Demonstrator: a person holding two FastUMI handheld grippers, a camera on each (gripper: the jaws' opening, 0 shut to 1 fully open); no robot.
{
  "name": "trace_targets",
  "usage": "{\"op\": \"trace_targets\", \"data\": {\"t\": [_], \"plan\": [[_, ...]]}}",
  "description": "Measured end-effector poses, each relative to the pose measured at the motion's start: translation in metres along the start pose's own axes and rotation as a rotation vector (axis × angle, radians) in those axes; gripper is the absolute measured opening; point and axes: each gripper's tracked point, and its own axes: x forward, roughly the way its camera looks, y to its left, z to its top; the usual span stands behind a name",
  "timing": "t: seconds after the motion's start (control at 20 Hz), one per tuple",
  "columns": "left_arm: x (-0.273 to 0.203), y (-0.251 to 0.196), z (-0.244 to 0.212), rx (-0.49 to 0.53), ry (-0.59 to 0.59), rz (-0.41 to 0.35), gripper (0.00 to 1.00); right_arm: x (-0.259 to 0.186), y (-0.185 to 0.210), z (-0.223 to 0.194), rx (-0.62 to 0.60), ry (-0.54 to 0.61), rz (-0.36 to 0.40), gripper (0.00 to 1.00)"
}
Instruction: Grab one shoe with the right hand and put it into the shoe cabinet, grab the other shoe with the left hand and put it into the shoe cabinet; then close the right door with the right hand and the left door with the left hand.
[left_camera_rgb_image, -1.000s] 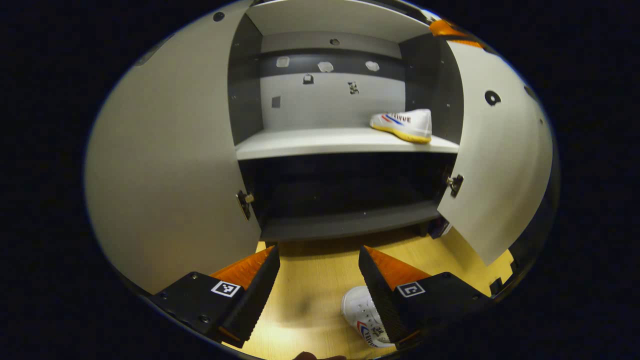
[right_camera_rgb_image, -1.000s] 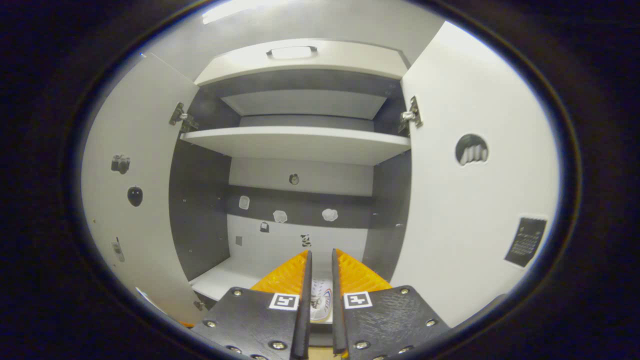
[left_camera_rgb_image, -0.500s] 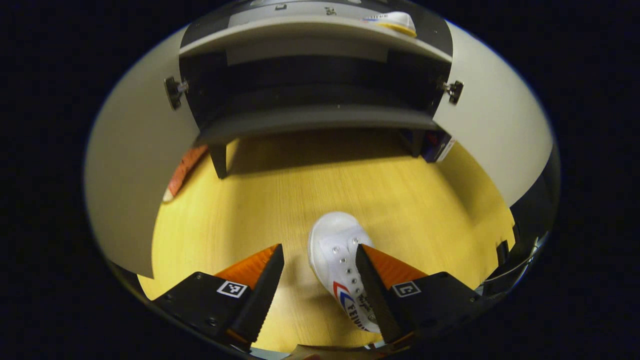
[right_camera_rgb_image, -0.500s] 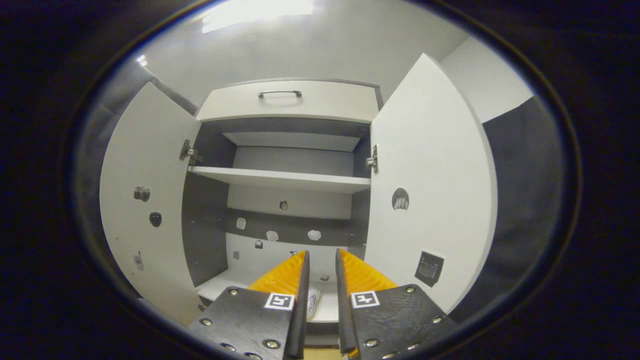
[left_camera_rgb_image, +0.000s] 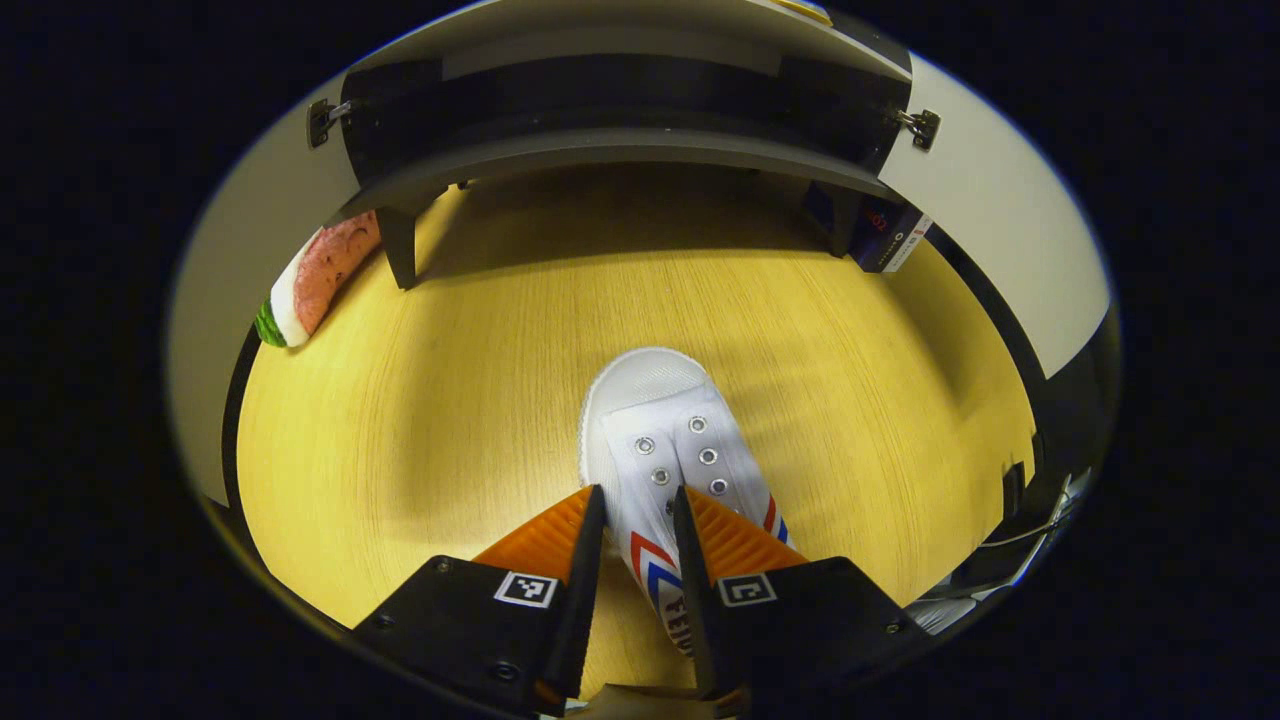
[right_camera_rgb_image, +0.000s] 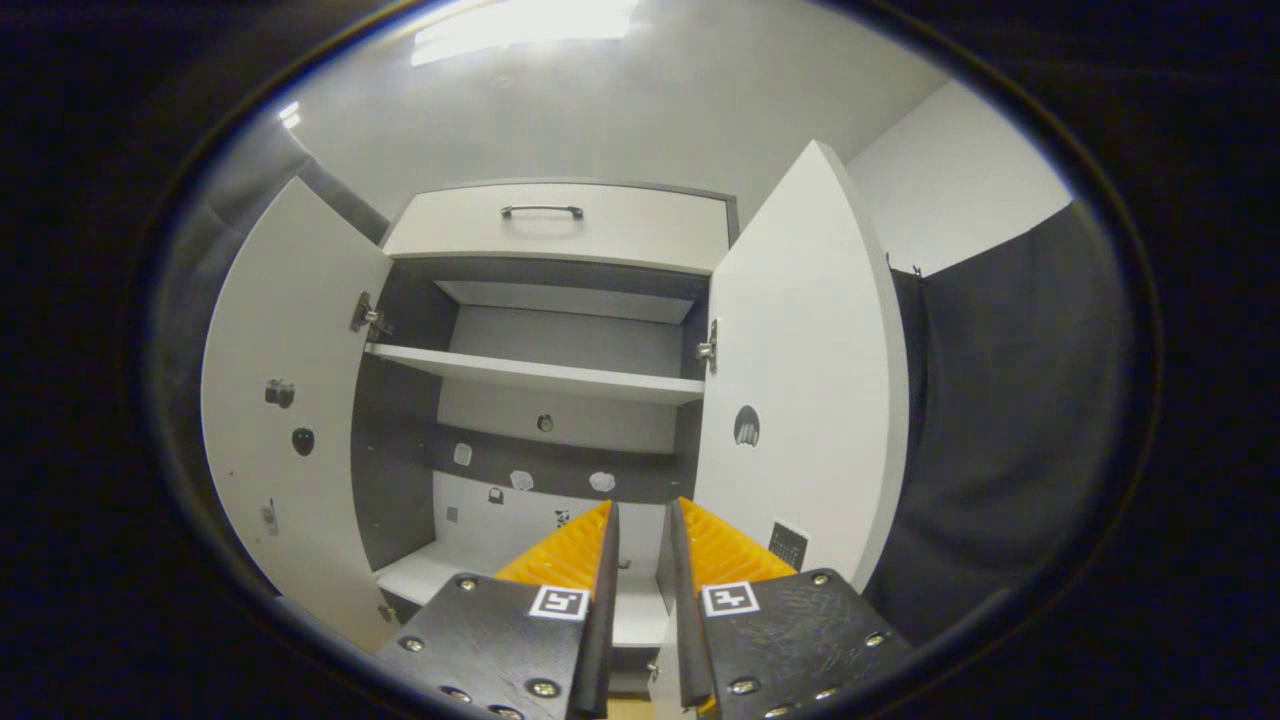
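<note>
Your left hand-held gripper (left_camera_rgb_image: 632, 540) points down at the white shoe (left_camera_rgb_image: 668, 455), which lies on the yellow wooden floor (left_camera_rgb_image: 420, 400) with its toe toward the shoe cabinet (left_camera_rgb_image: 610, 150). The fingers stand either side of the shoe's laced upper with a narrow gap between them; whether both pads press on it, you cannot tell from this angle. Bare floor runs between the toe and the cabinet's dark bottom edge, so that stretch lies open. To your left in this view a watermelon-slice piece (left_camera_rgb_image: 310, 280) lies beside the cabinet leg (left_camera_rgb_image: 400, 245), just under the left door (left_camera_rgb_image: 200, 330); to your right a dark box (left_camera_rgb_image: 885, 235) stands by the other leg, below the right door (left_camera_rgb_image: 1010, 250). Your right hand-held gripper (right_camera_rgb_image: 643, 560) is held up facing the cabinet interior (right_camera_rgb_image: 540, 400), its fingers close together with a thin slit between them and nothing in it. Both doors stand wide open in the right gripper view, the left one (right_camera_rgb_image: 280, 400) and the right one (right_camera_rgb_image: 800, 370), framing the white upper shelf (right_camera_rgb_image: 530, 372) and the lower shelf (right_camera_rgb_image: 440, 575).
</note>
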Motion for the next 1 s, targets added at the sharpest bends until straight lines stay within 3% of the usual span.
{"op": "trace_targets", "data": {"t": [0.05, 0.25, 0.4, 0.45, 0.5, 0.65, 0.7, 0.75, 0.85, 0.95, 1.0], "plan": [[0.002, 0.001, -0.004, -0.003, 0.0, 0.008, 0.44, -0.001, -0.001, 0.001, 0.002, -0.001, 0.0, 0.24], [0.006, 0.005, -0.008, -0.046, 0.001, 0.029, 0.45, -0.001, 0.0, 0.001, 0.005, -0.004, 0.011, 0.27], [0.008, 0.004, -0.022, -0.135, 0.057, 0.01, 0.59, 0.0, 0.003, 0.001, -0.001, -0.005, 0.025, 0.24], [0.009, 0.004, -0.025, -0.159, 0.069, 0.0, 0.63, 0.0, 0.004, 0.001, -0.004, -0.005, 0.028, 0.27], [0.009, 0.002, -0.022, -0.168, 0.06, -0.012, 0.63, 0.001, 0.004, 0.0, -0.006, -0.005, 0.03, 0.27], [0.012, 0.003, -0.021, -0.157, 0.071, 0.001, 0.49, 0.003, 0.004, -0.002, -0.007, -0.001, 0.033, 0.24], [0.012, 0.004, -0.022, -0.162, 0.071, 0.006, 0.43, 0.004, 0.005, -0.002, -0.007, -0.001, 0.035, 0.27], [0.01, 0.005, -0.019, -0.174, 0.065, 0.008, 0.31, 0.005, 0.005, -0.003, -0.007, -0.002, 0.035, 0.27], [0.006, 0.004, -0.018, -0.193, 0.069, -0.003, 0.18, 0.005, 0.005, -0.001, -0.01, -0.008, 0.036, 0.27], [0.0, 0.007, -0.01, -0.186, 0.049, -0.015, 0.17, 0.006, 0.005, -0.001, -0.015, -0.012, 0.034, 0.24], [-0.007, 0.008, -0.001, -0.172, 0.028, -0.017, 0.17, 0.007, 0.004, -0.001, -0.016, -0.012, 0.033, 0.27]]}}
